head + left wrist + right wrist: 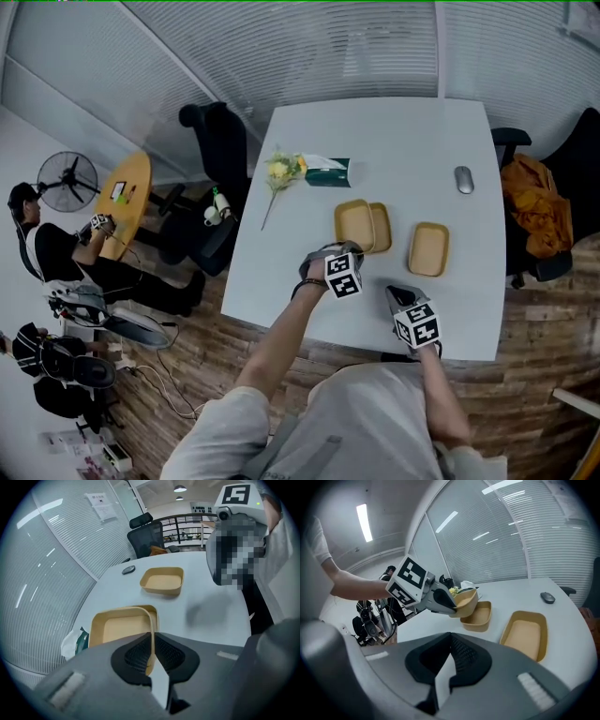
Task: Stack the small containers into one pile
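**No writing that can be read**

A white paper notice (102,506) hangs on the glass wall (47,573); its dark lines of print are too small to read. The cubes on the left gripper (351,247) and the right gripper (393,292) bear black-and-white square patterns, not letters or numbers. A like pattern sits on the white headset (236,494). The green packet (327,172) on the table (394,131) shows no legible print.

A white desk (394,141) carries a grey mouse (464,179) far right, and a yellow flower (279,173) beside what may be a green tissue packet (328,172) far left. An orange cloth (536,202) drapes the right chair.
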`<state>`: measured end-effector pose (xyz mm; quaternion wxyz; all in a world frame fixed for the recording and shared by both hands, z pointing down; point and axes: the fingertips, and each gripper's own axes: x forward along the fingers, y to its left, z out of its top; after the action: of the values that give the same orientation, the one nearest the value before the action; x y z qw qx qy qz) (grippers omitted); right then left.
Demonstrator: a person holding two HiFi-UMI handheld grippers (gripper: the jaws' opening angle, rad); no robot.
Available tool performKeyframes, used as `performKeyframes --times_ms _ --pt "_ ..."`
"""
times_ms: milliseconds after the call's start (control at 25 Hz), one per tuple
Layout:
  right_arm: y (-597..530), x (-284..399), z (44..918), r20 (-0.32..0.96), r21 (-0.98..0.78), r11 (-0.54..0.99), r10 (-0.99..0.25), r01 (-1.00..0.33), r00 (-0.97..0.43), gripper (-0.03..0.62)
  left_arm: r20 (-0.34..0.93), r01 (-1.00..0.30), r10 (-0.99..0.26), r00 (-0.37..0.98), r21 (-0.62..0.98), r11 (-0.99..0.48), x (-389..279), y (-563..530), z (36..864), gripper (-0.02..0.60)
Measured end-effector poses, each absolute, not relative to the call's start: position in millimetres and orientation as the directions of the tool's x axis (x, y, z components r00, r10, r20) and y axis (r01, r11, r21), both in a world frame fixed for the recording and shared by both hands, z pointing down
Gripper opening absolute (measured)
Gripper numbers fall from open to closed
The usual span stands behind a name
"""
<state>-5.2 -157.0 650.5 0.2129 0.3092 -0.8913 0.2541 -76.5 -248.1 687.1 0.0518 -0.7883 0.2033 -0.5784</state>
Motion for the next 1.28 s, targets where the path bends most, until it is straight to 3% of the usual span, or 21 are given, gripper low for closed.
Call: performKeyframes --times_ms 1000,1120,1280 --pt "-189 64 665 0.552 -0.331 0.620 -0.485 -0.712 -0.679 0.000 0.928 -0.237 -0.298 0.223 -0.245 -0.940 -37 -269 736 0.028" --pt "-191 63 666 0.552 -0.333 0.620 -0.482 -0.710 -0.680 0.000 0.929 -0.253 -0.275 0.248 -0.212 -0.944 -35 -265 738 0.084" --pt "-192 60 667 0.550 -0.337 0.624 -0.477 -0.705 -0.686 0.000 0.931 -0.254 -0.266 0.249 -0.202 -0.946 -36 -261 739 0.086"
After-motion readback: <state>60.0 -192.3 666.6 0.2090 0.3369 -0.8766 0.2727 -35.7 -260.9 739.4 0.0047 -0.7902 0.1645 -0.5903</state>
